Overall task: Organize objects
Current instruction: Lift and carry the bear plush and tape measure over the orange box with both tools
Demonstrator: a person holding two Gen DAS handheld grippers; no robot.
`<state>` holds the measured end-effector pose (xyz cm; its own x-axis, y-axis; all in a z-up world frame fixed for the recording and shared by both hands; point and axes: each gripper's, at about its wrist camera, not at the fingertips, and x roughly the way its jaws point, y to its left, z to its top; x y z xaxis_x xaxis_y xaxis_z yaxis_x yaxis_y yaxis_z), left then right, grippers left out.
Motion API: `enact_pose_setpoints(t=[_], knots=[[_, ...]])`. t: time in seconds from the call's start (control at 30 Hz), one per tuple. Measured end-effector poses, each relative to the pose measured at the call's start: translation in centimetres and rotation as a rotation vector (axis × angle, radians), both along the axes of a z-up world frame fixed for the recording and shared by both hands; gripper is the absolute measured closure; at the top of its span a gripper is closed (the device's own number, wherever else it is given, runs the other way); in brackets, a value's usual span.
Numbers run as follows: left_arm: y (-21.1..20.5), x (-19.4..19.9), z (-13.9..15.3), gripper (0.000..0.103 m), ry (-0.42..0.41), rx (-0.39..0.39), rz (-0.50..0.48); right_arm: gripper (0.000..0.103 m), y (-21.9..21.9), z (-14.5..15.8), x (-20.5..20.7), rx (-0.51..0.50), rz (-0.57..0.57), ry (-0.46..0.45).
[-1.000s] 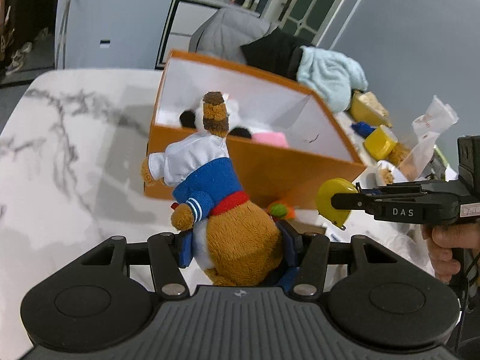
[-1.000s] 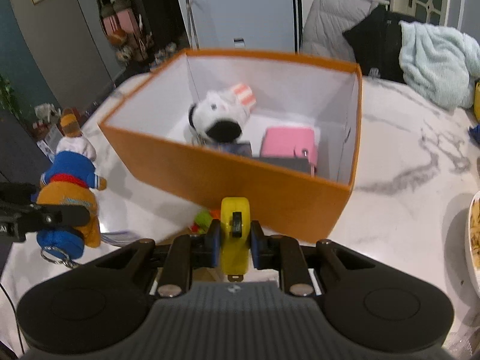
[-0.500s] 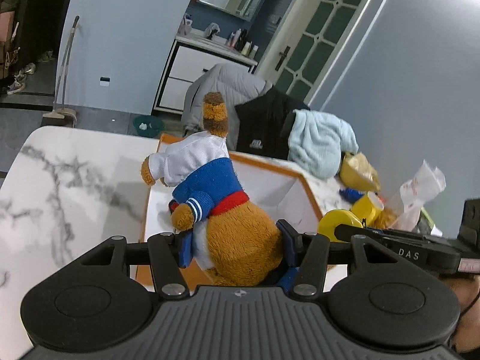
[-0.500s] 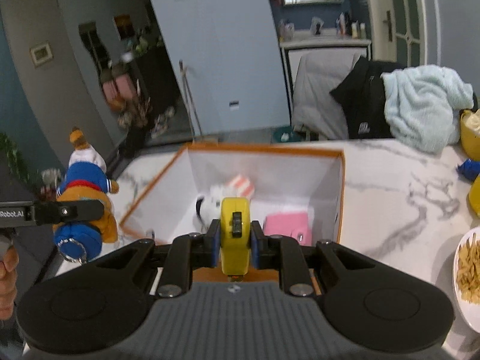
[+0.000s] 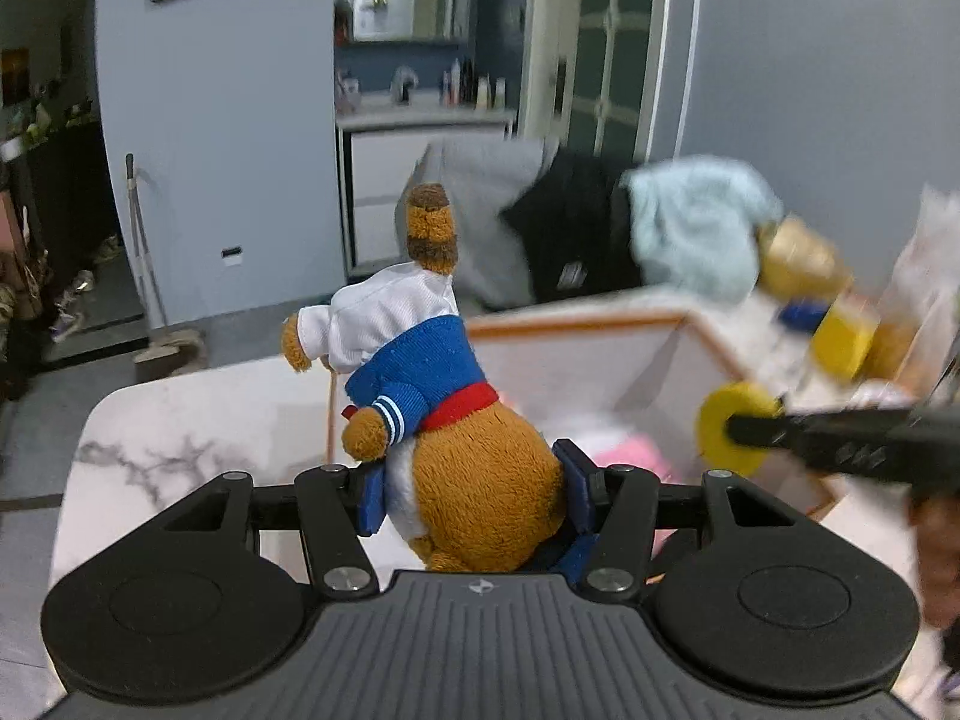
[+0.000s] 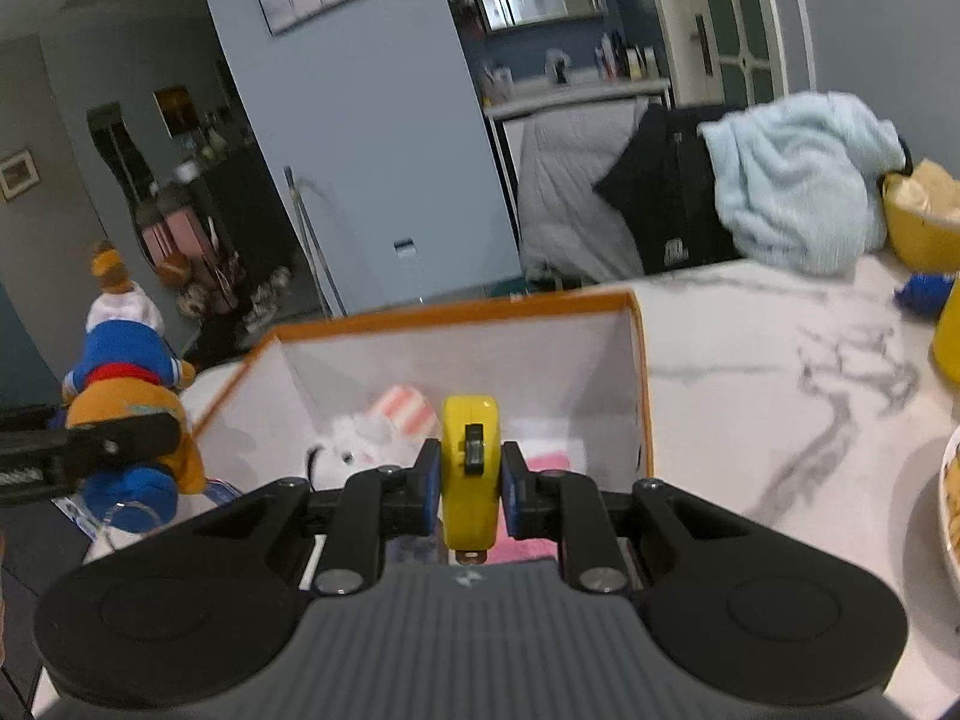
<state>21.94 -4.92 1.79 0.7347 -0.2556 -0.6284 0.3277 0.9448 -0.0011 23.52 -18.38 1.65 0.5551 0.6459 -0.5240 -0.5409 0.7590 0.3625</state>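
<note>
In my left gripper (image 5: 474, 489) I hold a plush bear (image 5: 462, 438) in a white-and-blue sailor top with a red band. Its 2 blue pads (image 5: 371, 495) press into the brown body from both sides, and the head points up toward 12 o'clock. The bear hangs above the near left corner of the orange box (image 5: 576, 319), over the marble desk (image 5: 198, 414). In my right wrist view the same bear (image 6: 129, 384) shows at 9 o'clock, clamped by the black finger of my left gripper (image 6: 90, 450), just outside the box's left wall.

Moving right, the orange box (image 6: 642, 372) stands open on the desk (image 6: 780, 360), white inside. In it lie a white plush toy (image 6: 360, 450) with pink-striped ears at about 10 o'clock from my right gripper, and something pink (image 6: 549, 462) at 2 o'clock, partly hidden behind the fingers.

My right gripper (image 6: 469, 483) is closed on a yellow tape measure (image 6: 469, 468), gripped edge-on between the blue pads (image 6: 427, 483), its black slider facing the camera. It hangs over the near edge of the box. From the left wrist view the tape measure (image 5: 729, 420) appears at 3 o'clock, blurred, on the tip of my right gripper (image 5: 756, 429), above the box's right side.

At 1 o'clock past the box, a pale blue towel (image 6: 792, 180) is draped over dark clothing (image 6: 660, 192). At the far right edge sit a yellow container (image 6: 918, 222) and the rim of a white plate (image 6: 951, 510).
</note>
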Motion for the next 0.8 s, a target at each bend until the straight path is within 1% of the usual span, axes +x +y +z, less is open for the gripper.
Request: enact_pose_setpoints(t=[0.1, 0.23, 0.33, 0.43, 0.5, 0.67, 0.73, 0.8], knots=[[-0.8, 1.3, -1.1, 0.039, 0.015, 0.08, 0.004, 0.082, 0.9, -0.9, 0.5, -0.029, -0.002, 0.001], [-2.0, 2.3, -2.1, 0.039, 0.015, 0.182, -0.025, 0.082, 1.6, -1.8, 0.8, -0.054, 0.004, -0.003], [-2.9, 3.7, -3.3, 0.039, 0.067, 0.262, -0.042, 0.082, 2.4, -2.5, 0.9, -0.072, 0.012, -0.004], [-3.3, 4.9, -4.5, 0.039, 0.131, 0.301, -0.052, 0.082, 3.1, -2.7, 1.1, -0.096, 0.021, -0.007], [-3.2, 5.5, -5.1, 0.038, 0.159, 0.321, -0.046, 0.082, 3.4, -3.0, 1.1, -0.114, 0.032, -0.011], [-3.0, 6.7, -5.4, 0.038, 0.16, 0.344, -0.027, 0.082, 4.0, -3.5, 1.2, -0.154, 0.037, -0.024], [-3.2, 7.0, -5.6, 0.036, 0.159, 0.375, -0.028, 0.082, 4.2, -3.8, 1.3, -0.162, 0.039, -0.019], [-3.7, 7.0, -5.8, 0.033, 0.145, 0.427, -0.03, 0.082, 4.4, -4.2, 1.5, -0.179, 0.04, -0.016]])
